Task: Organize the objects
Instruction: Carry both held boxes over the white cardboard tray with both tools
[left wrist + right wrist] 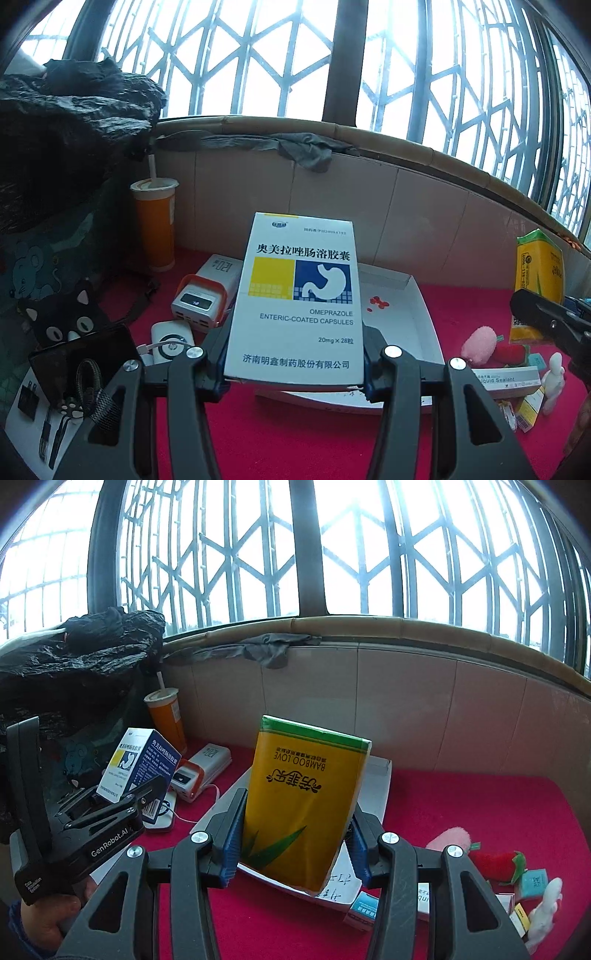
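Note:
My left gripper [293, 363] is shut on a white omeprazole medicine box [297, 295] and holds it upright above the white tray [424, 314]. It also shows in the right wrist view [136, 766], at the left. My right gripper [295, 843] is shut on a yellow Bamboo Love tissue pack [306, 805], held upside down over the tray [373, 794]. The pack also shows at the right of the left wrist view [539, 280]. A few red pills [378, 302] lie in the tray.
On the red cloth [295, 443]: an orange drink cup [155, 221], power banks [199, 302], a white box [221, 269], a black cat pouch [62, 317], clips. At right: pink plush [450, 840], strawberry toy [496, 864], small boxes [532, 884], white figurine [554, 380]. A tiled wall and window stand behind.

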